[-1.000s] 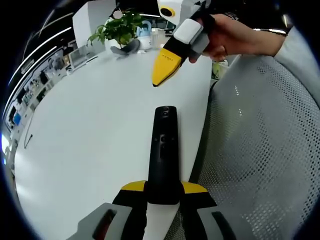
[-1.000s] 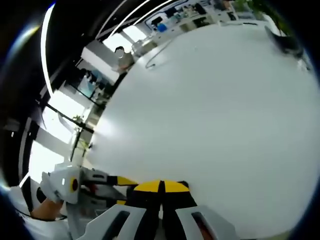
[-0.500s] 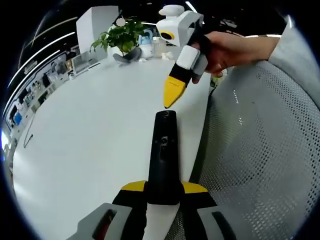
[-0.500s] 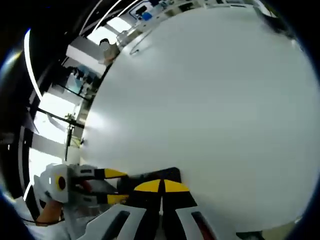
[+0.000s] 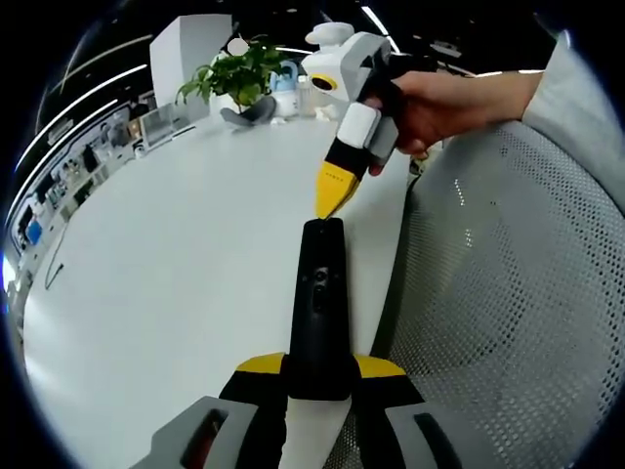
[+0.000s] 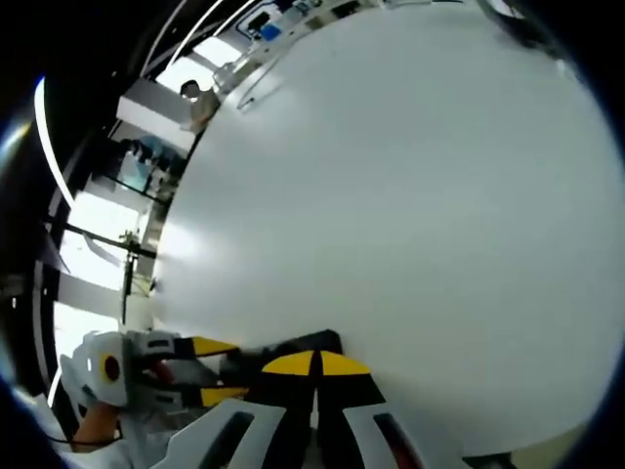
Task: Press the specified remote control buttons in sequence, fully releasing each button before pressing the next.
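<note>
A long black remote control point(image 5: 319, 303) lies lengthwise over the white table point(image 5: 176, 254) near its right edge, and my left gripper point(image 5: 319, 367) is shut on its near end with the yellow jaws on both sides. My right gripper point(image 5: 329, 198), held by a hand, comes down from the upper right with its yellow jaws shut, the tip at the remote's far end. In the right gripper view my right gripper point(image 6: 314, 363) shows shut above the dark remote point(image 6: 283, 348), with my left gripper point(image 6: 190, 369) at the lower left.
A grey mesh chair point(image 5: 508, 303) stands close along the table's right edge. At the table's far end are a potted plant point(image 5: 239, 61), a white box point(image 5: 186, 44) and small items. A thin cable point(image 5: 54, 272) lies at the far left.
My right gripper has come down and toward the remote; its tip went from well above the table to the remote's far end. The left gripper and the remote have stayed put.
</note>
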`<control>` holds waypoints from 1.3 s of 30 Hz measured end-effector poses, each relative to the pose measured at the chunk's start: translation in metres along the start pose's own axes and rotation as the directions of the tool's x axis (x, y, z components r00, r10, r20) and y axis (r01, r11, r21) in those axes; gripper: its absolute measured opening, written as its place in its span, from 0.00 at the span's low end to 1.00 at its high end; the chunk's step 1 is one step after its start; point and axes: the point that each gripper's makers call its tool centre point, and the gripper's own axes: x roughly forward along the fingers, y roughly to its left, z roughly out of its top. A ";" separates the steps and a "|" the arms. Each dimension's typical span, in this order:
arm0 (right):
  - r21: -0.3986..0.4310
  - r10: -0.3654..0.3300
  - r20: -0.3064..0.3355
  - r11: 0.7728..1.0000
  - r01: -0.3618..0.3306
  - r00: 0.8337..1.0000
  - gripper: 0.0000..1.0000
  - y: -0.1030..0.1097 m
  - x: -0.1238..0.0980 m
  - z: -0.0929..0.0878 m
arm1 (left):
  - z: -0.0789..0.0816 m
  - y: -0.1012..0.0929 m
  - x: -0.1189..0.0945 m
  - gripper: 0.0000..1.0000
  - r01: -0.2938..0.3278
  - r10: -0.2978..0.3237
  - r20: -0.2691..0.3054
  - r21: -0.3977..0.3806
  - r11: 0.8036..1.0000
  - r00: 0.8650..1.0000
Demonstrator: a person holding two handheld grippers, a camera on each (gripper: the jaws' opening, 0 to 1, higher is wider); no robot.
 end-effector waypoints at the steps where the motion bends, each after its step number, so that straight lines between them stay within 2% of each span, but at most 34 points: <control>1: 0.013 0.022 -0.002 1.000 -0.021 1.000 0.00 0.003 0.000 0.000 | 0.000 0.000 0.000 0.24 0.000 0.000 0.001 0.000 1.000 1.000; 7: 0.009 0.022 -0.009 1.000 -0.022 1.000 0.00 0.002 0.003 -0.001 | 0.001 0.000 0.000 0.25 -0.001 0.001 0.004 -0.005 1.000 1.000; 17: 0.053 0.035 -0.002 0.998 -0.034 0.999 0.00 0.002 0.002 -0.001 | 0.001 0.000 0.000 0.25 -0.001 0.001 0.008 -0.009 1.000 1.000; 21: 0.004 0.011 0.000 1.000 -0.011 1.000 0.00 0.003 0.003 -0.002 | 0.001 0.000 0.000 0.25 -0.002 0.002 0.009 -0.011 1.000 1.000; 24: 0.000 0.003 0.002 1.000 -0.003 1.000 0.00 0.001 0.003 -0.001 | 0.001 0.000 0.000 0.25 -0.001 0.001 0.010 -0.012 1.000 1.000; 27: 0.021 0.008 0.009 1.000 -0.008 1.000 0.00 0.000 0.002 0.000 | 0.002 0.000 0.001 0.25 -0.001 0.001 0.011 -0.012 1.000 1.000; 30: 0.076 0.035 0.010 0.996 -0.035 0.999 0.00 0.000 0.002 0.000 | 0.002 0.000 0.001 0.25 -0.001 0.001 0.012 -0.010 1.000 1.000; 39: 0.132 0.042 0.008 0.990 -0.042 0.999 0.00 -0.004 -0.003 0.001 | 0.002 0.000 0.001 0.24 0.003 -0.003 0.013 -0.001 1.000 1.000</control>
